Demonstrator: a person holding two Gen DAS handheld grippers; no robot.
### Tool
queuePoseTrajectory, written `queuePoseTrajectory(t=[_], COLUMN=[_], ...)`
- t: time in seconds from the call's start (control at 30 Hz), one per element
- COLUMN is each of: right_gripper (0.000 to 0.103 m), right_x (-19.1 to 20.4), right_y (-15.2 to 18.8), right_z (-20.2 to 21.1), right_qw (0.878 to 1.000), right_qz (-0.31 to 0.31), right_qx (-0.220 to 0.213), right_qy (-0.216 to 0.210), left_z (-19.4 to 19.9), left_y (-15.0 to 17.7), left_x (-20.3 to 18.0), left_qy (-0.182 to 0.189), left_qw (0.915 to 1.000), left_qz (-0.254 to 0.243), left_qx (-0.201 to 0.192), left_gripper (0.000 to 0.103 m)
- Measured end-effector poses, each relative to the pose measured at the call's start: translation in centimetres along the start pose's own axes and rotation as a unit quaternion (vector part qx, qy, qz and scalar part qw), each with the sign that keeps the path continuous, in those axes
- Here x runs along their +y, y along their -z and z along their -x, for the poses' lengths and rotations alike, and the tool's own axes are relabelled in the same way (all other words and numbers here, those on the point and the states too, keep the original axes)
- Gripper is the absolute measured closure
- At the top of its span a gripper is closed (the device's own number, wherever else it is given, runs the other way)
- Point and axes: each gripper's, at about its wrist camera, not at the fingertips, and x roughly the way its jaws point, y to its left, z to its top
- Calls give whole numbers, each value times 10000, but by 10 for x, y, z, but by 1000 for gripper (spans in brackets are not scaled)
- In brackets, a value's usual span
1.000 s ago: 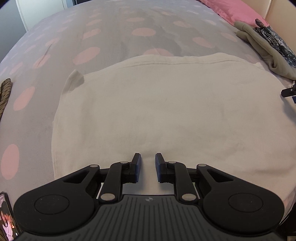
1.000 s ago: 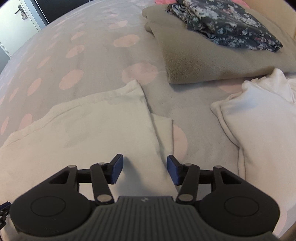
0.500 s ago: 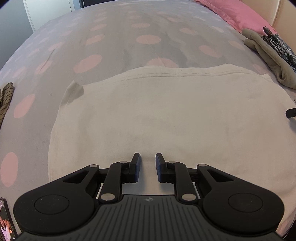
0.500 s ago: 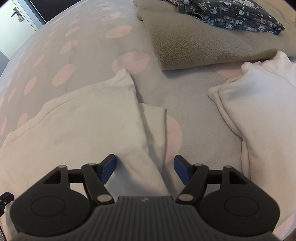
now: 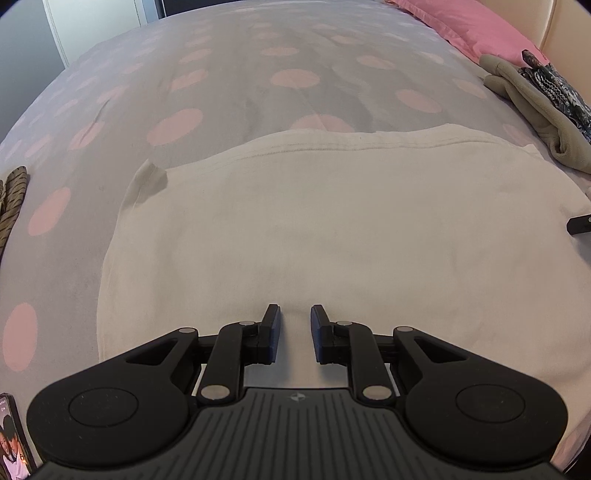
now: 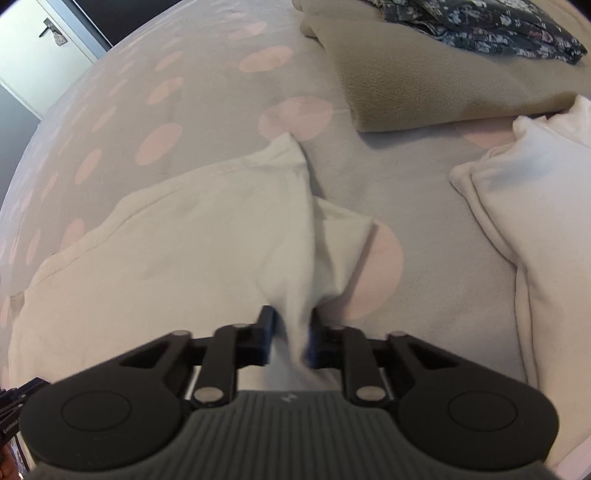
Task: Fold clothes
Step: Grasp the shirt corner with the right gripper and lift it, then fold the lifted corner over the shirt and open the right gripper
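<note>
A cream-white garment (image 5: pixel 332 236) lies spread flat on the grey bedspread with pink dots; it also shows in the right wrist view (image 6: pixel 192 243). My left gripper (image 5: pixel 294 325) hovers over its near edge with the jaws a little apart and nothing between them. My right gripper (image 6: pixel 290 332) is shut on a bunched fold at the garment's right side, and the cloth rises in a ridge from the jaws. The frame is blurred by motion.
A folded olive fleece (image 6: pixel 424 74) with a dark floral garment (image 6: pixel 480 26) on top lies at the far right. A second white garment (image 6: pixel 535 206) lies to the right. A pink pillow (image 5: pixel 469 26) is at the bed's head. A phone (image 5: pixel 11 439) and a striped cloth (image 5: pixel 11 199) lie at the left.
My right gripper's jaws have closed from wide open onto the garment's side fold, bunching the cloth. My left gripper has barely shifted over the garment, its jaws unchanged.
</note>
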Motion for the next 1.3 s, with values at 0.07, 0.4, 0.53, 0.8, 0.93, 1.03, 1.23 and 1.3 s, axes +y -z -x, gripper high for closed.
queuePoseTrajectory(t=[0.07,0.4,0.53,0.8,0.93,1.03,1.23,1.3], right_gripper=[92,93,93,93,93,93,93,93], right_x=[6,88,134,231,275,305,352,366], right_y=[-1,5,10,19,22,24,43,50], right_z=[5,56,76,104,95,79,35,20], right_qw=[10000,9963,9928,9823,9775,9750,9686,9660], right_qz=[29,372,569,1016,1249,1410,1603,1727], right_qx=[-23,59,158,310,445,590,1023,1060], right_qy=[-69,-767,-1043,-1540,-1637,-1610,-1603,-1603], left_z=[1,16,27,65,68,67,64,63], left_y=[1,11,14,19,25,30,37,37], left_x=[0,6,18,48,70,87,110,114], left_qy=[-9,-101,-7,204,237,290,306,263], left_qw=[10000,9997,9997,9997,9988,9981,9970,9972], left_qz=[-28,-99,3,-28,335,485,686,694], left_qx=[15,223,262,-118,-267,-232,-164,-135], left_gripper=[87,87,87,87,92,95,96,96])
